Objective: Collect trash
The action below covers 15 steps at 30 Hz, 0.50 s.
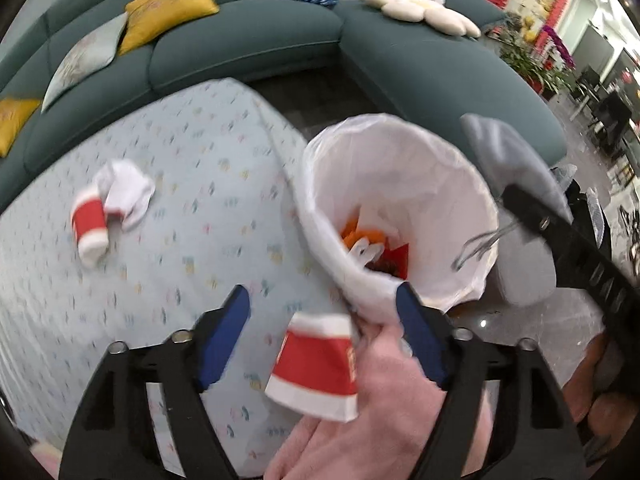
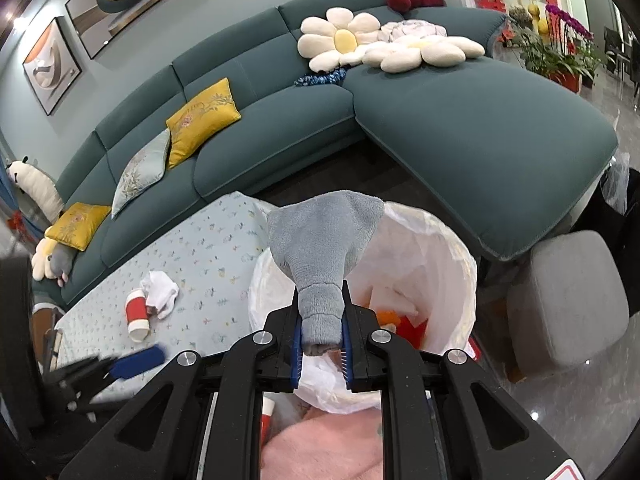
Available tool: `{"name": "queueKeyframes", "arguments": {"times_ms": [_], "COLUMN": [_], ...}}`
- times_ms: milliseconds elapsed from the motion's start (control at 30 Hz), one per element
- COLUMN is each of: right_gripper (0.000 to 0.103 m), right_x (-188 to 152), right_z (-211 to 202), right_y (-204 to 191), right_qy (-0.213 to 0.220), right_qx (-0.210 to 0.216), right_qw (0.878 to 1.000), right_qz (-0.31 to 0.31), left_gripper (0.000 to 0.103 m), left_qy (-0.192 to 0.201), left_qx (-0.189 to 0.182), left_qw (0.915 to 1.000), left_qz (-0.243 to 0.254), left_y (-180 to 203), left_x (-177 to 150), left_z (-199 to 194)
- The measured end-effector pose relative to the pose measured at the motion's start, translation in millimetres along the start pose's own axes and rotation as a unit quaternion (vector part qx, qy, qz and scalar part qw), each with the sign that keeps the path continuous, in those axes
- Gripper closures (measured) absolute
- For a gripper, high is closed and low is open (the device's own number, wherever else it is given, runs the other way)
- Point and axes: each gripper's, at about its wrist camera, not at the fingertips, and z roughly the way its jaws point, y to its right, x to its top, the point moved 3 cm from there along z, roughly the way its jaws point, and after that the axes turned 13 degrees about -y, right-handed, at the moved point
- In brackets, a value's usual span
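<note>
Two red-and-white cups, one [image 1: 316, 368] between open left gripper [image 1: 324, 340] fingers, lettering unreadable

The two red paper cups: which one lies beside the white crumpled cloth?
The far red cup on the table; it touches the white cloth. The other cup is between the left gripper fingers.

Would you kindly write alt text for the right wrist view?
The right gripper is shut on a grey cloth above a white-lined trash bin holding orange and red scraps. Left of it, a red paper cup and white tissue lie on the patterned table.
</note>
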Motion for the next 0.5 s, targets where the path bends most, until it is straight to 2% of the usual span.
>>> {"name": "queueKeyframes", "arguments": {"times_ms": [133, 233, 333, 500], "right_gripper": [0.089, 0.089, 0.089, 0.089], "right_x": [-4, -6, -9, -11], "right_z": [5, 7, 10, 13], "right_y": [3, 1, 1, 1], "right_qy": [-0.006, -0.009, -0.013, -0.018], "right_qx": [0.001, 0.001, 0.002, 0.002], "right_qw": [1.000, 1.000, 1.000, 1.000], "right_qz": [0.002, -0.001, 0.000, -0.004], "left_gripper": [0.026, 0.023, 0.018, 0.018], "left_qy": [-0.052, -0.089, -0.106, -0.127], "left_qx": [-0.004, -0.023, -0.034, -0.046], "left_qw": [0.9986, 0.9955, 0.9930, 0.9896], "left_qz": [-0.007, -0.024, -0.039, -0.050], "left_y": [-10, -16, -19, -18], "left_x": [-26, -39, -43, -45], "left_z": [30, 50, 61, 75]}}
